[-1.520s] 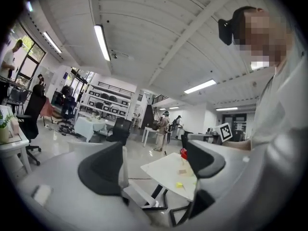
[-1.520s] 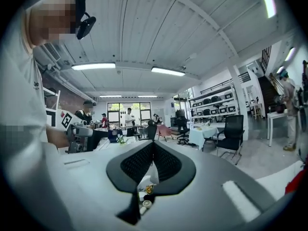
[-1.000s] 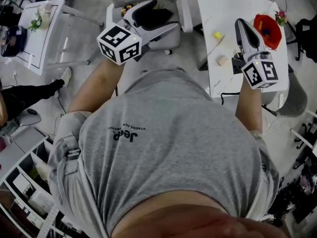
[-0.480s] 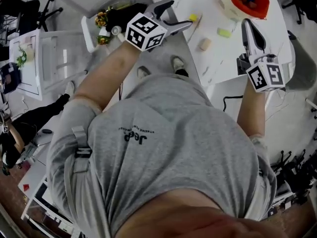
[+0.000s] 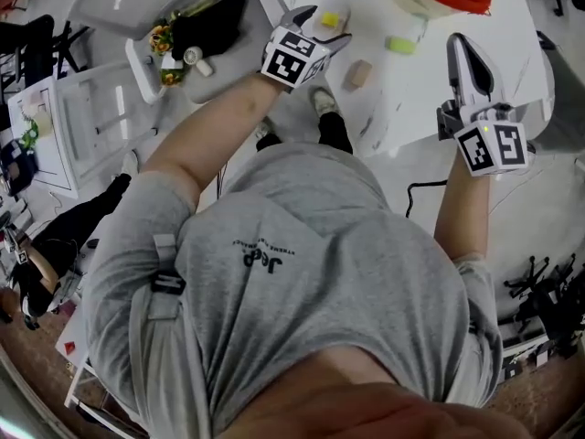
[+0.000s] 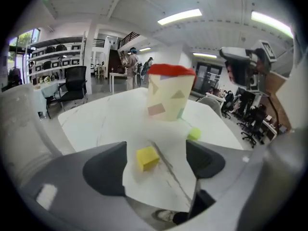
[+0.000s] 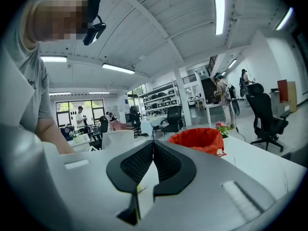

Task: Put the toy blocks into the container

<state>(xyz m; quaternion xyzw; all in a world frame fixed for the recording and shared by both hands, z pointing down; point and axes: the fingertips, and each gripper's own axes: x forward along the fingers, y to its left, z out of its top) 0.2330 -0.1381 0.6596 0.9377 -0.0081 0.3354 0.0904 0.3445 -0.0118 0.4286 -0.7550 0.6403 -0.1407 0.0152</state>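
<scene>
Left gripper view: my left gripper (image 6: pixel 156 162) spread, yellow block (image 6: pixel 147 158) between jaws on table (image 6: pixel 110 114), untouched; staged for pinch, I judge. Right gripper (image 7: pixel 153 146) pressed together, empty, held aside. Container (image 6: pixel 166 97) stands beyond block.

Setting: open-plan office or lab workspace.
Evidence: white beamed ceiling with strip lights (image 7: pixel 219 8); stocked shelving racks (image 7: pixel 161 99) by the far wall; black swivel chair (image 7: pixel 263 112), with others of the kind near white tables; marbled white worktop (image 6: pixel 110 114); large windows (image 7: pixel 65 109); several people (image 7: pixel 222 96) standing among the desks; pale grey hard floor (image 5: pixel 548 190).
</scene>
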